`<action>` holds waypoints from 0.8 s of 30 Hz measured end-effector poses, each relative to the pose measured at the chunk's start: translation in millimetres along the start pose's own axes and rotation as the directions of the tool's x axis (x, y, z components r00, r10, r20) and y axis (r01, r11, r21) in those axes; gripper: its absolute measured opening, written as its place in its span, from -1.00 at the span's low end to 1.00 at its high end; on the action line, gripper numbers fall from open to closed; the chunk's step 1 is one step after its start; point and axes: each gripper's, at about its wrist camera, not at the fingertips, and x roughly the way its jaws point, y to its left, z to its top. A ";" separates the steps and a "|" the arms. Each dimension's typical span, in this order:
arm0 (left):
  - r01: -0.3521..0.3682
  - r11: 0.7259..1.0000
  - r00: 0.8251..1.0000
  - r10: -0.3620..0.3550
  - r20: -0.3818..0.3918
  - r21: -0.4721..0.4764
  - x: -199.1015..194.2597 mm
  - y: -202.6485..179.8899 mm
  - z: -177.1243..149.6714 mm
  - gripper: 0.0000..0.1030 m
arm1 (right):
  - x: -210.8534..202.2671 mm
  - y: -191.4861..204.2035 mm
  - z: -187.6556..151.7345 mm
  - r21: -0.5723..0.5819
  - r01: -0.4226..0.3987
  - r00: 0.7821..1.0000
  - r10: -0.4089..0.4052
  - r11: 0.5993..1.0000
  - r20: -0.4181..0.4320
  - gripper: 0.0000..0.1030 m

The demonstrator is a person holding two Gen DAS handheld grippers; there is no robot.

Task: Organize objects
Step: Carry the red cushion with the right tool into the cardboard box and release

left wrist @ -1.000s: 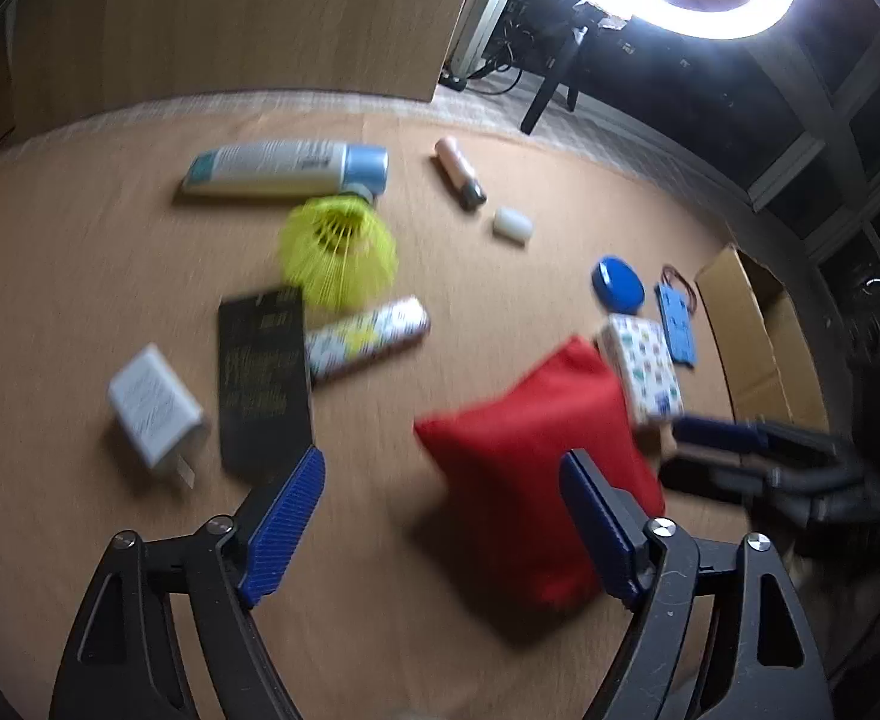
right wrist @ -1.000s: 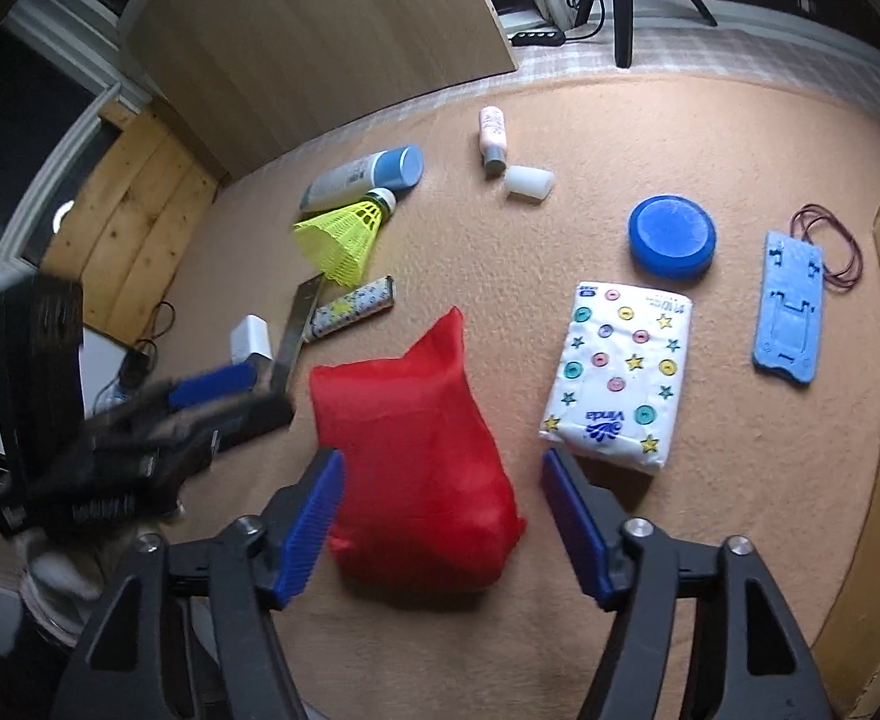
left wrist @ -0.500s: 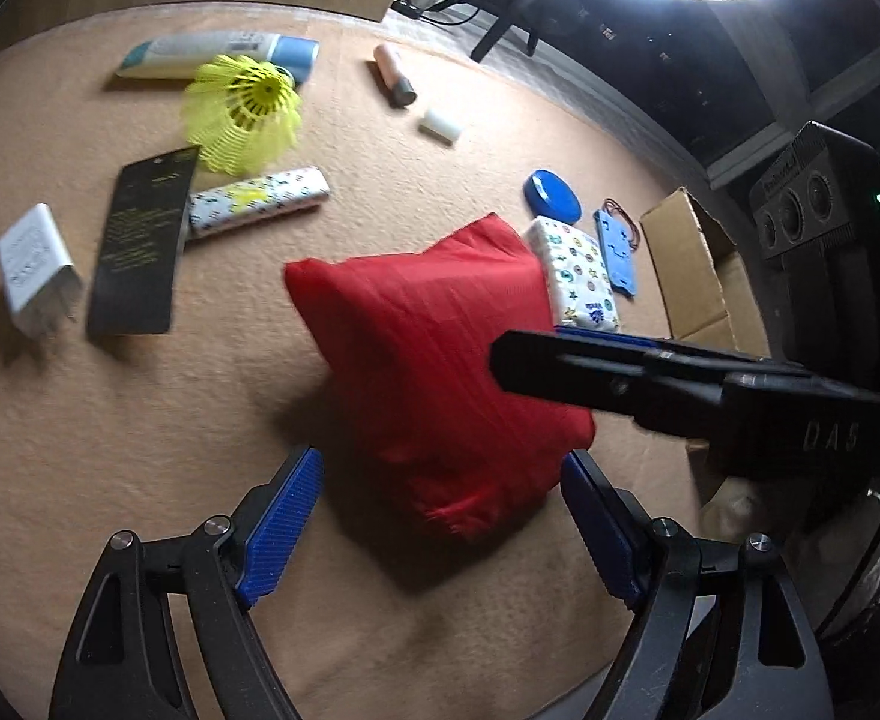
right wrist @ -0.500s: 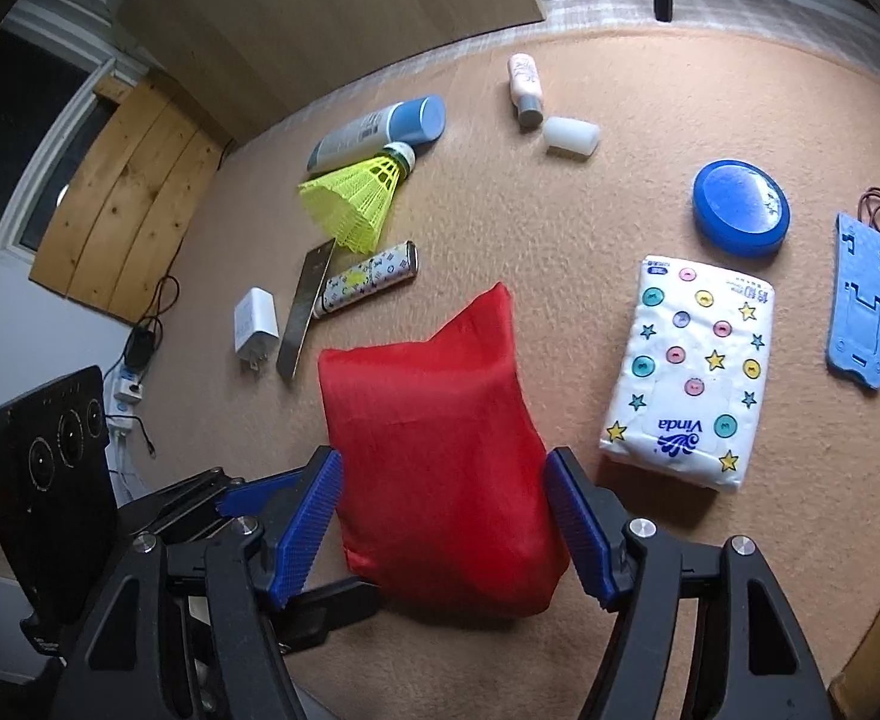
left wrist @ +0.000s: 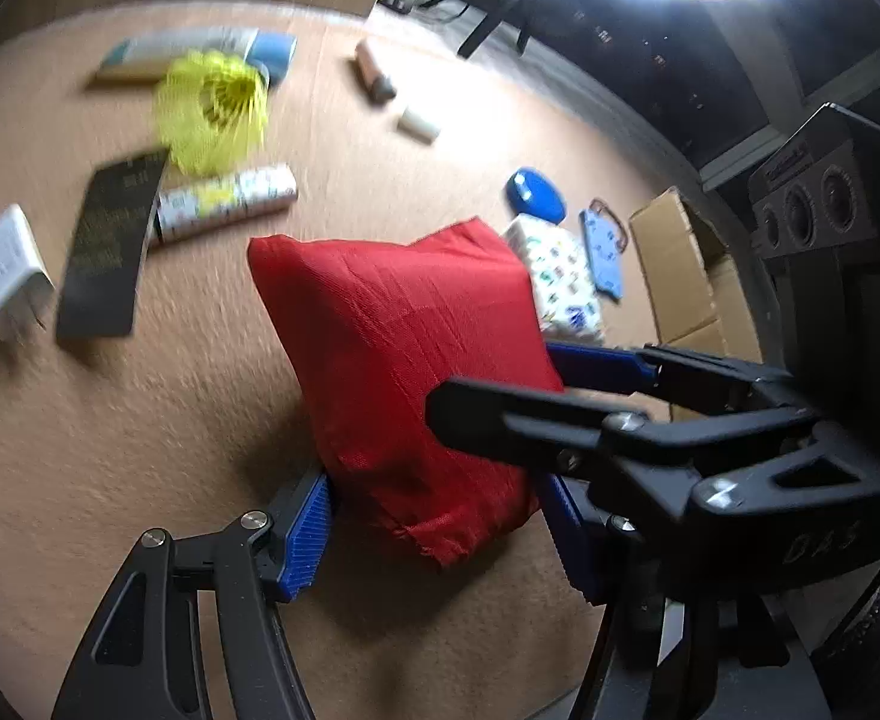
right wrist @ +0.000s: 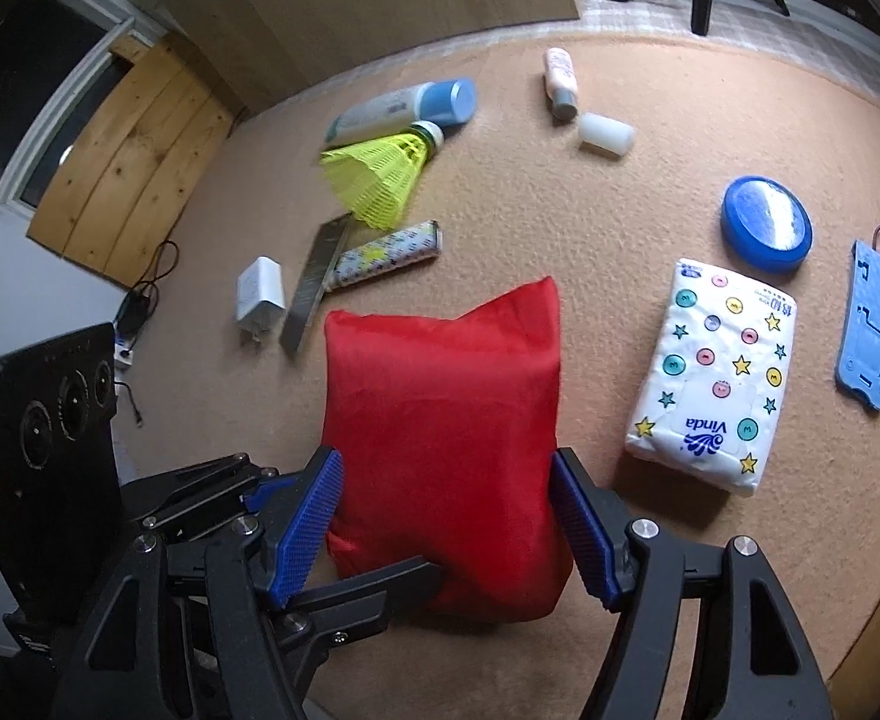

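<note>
A red fabric pouch (left wrist: 404,360) lies on the tan carpet; it also shows in the right wrist view (right wrist: 446,438). My left gripper (left wrist: 440,534) is open with its blue pads on either side of the pouch's near end. My right gripper (right wrist: 446,528) is open too, its pads flanking the same end of the pouch from the other side. The right gripper's fingers (left wrist: 560,408) cross in front of the pouch in the left wrist view. The left gripper's fingers (right wrist: 356,594) show low left in the right wrist view.
On the carpet lie a yellow shuttlecock (right wrist: 380,180), a blue-capped tube (right wrist: 404,111), a patterned tube (right wrist: 386,255), a black card (left wrist: 110,240), a white charger (right wrist: 260,297), a tissue pack (right wrist: 716,372), a blue lid (right wrist: 767,222), a blue holder (right wrist: 872,324), and a cardboard box (left wrist: 686,276).
Both grippers have moved in closer to the red pouch, and their open pads now straddle its near end. The right gripper has come further across the left wrist view.
</note>
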 end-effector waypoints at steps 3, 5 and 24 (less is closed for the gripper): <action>-0.004 1.000 0.999 0.003 0.036 0.022 -16.2 -10.9 4.7 0.29 | -14.3 3.7 0.0 -0.002 -0.009 0.999 0.009 1.000 0.033 0.31; -0.003 0.999 0.998 0.001 0.059 0.041 -26.8 -21.4 8.9 0.29 | -26.0 3.1 0.1 0.003 -0.017 0.998 0.017 1.000 0.056 0.31; 0.144 0.927 0.988 -0.157 0.008 0.346 5.6 -193.7 20.8 0.29 | -173.3 -87.2 -60.8 0.178 0.144 0.945 -0.189 0.973 0.268 0.31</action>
